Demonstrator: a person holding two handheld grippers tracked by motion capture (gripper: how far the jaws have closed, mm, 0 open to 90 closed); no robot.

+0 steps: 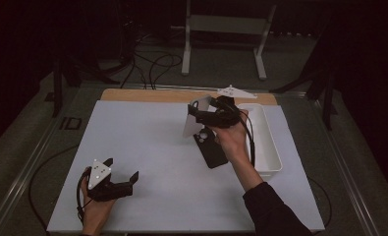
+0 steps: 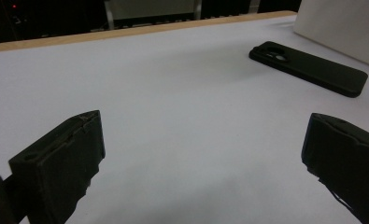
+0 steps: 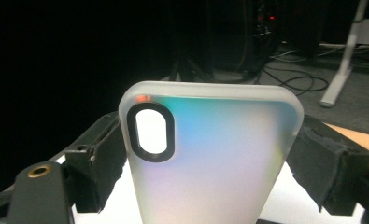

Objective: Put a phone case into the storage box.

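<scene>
Jaws gripping frosted phone case (image 3: 210,158), white tray (image 1: 272,147) beside

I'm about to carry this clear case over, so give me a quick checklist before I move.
1. Right claw shut on clear case across its width: ok.
2. Case lifted off the table: ok.
3. Case square between the pads: cannot tell.
4. Black case lies flat below the right hand, apart from the clear case: ok.
5. White tray beside the right hand; inside partly hidden: cannot tell.
6. Left claw open, holding nothing, low near the table's front left: ok.
</scene>
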